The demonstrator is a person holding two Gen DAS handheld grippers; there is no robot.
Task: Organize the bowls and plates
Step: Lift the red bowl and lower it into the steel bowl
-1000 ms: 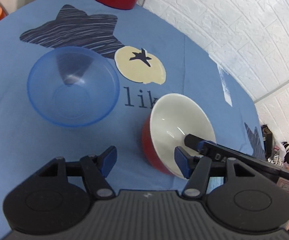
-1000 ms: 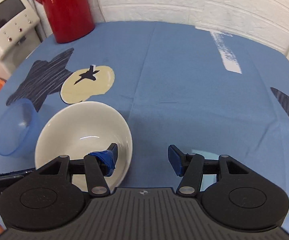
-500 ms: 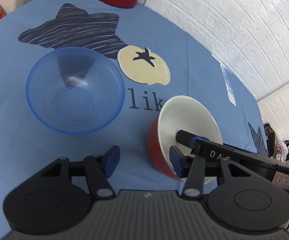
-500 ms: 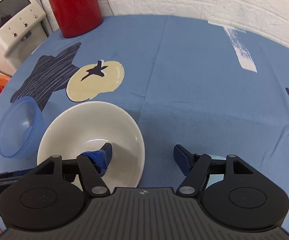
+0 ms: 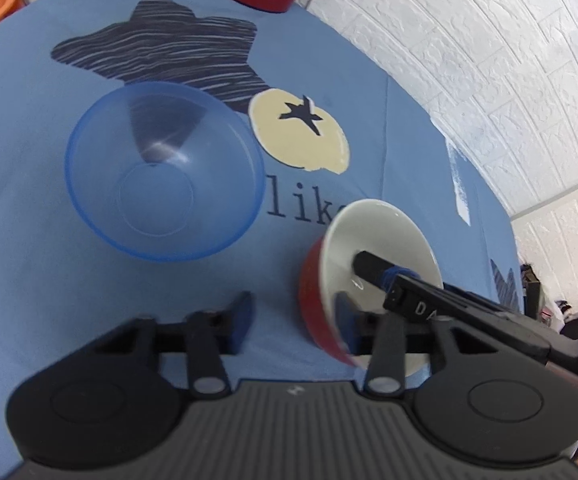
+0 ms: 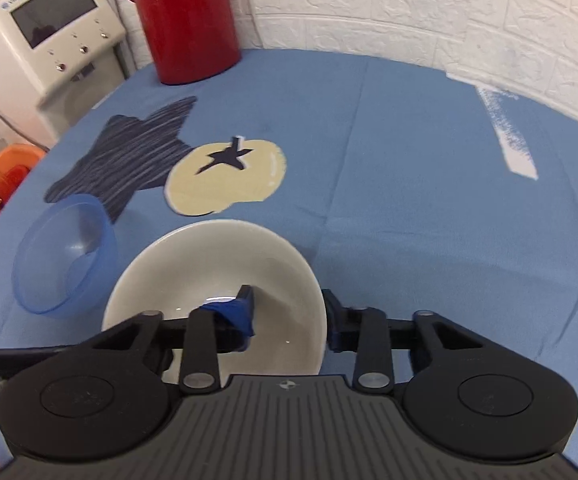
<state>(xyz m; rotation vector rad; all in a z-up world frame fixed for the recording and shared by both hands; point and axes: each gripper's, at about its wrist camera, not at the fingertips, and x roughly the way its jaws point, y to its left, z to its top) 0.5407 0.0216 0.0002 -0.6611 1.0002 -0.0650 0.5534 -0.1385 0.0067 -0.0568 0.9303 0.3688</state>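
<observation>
2 bowls sit on the table (image 6: 429, 152), which is covered by a blue cloth printed with dark stars and a cream circle. The red bowl (image 5: 317, 292), white inside, is lifted and tilted, its opening turned toward the wall side in the left wrist view. The right hand-held gripper (image 6: 289, 316) straddles its rim: 1 blue-padded finger (image 6: 241, 312) is inside the white cavity and the other is outside the wall, the pair closed in on the rim so that the bowl is pinched between them. Nothing else is in this bowl.

The clear blue bowl (image 5: 165, 176) stands upright on the cloth, just left of the red bowl and apart from it, with nothing in it. It overlaps the tip of the large striped star.

The left hand-held gripper (image 5: 293, 316) has its fingers spread wide and holds nothing; its right finger is just beside the red bowl's outer wall.

A red jug (image 6: 187, 20) stands at the far edge of the table.
</observation>
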